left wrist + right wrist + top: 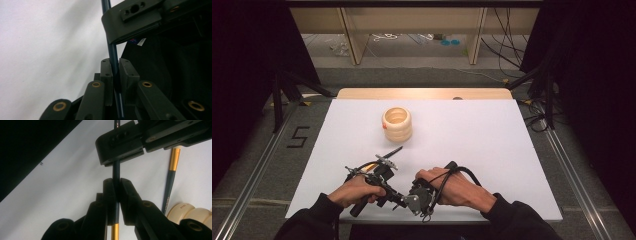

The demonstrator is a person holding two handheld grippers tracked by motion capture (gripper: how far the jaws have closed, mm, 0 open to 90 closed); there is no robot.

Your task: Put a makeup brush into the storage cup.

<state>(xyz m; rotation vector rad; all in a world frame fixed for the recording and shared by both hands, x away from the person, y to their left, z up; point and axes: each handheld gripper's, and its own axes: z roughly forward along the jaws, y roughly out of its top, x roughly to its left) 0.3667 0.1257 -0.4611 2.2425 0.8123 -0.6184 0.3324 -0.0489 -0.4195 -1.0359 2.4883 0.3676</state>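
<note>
The left gripper has its two black jaws pinched tight on a thin dark brush handle, which runs up between them and passes behind the black body of the other gripper. The right gripper is likewise clamped on a slim dark handle; in the right gripper view a gold ferrule shows low down between its jaws, and the handle rises behind the left gripper's black jaw block just beyond. A second brush with a gold band and dark shaft lies slantwise at the right of that view, its lower end close to a cream ribbed holder. Whether both grippers grip one and the same brush I cannot tell. In the high view the left gripper and right gripper sit close together at the near middle of the white table, each held in a hand with dark sleeves coming in from the near edge. The cream holder, a stack of rounded rings with an open top, stands upright farther off, left of centre, well apart from the grippers.
</note>
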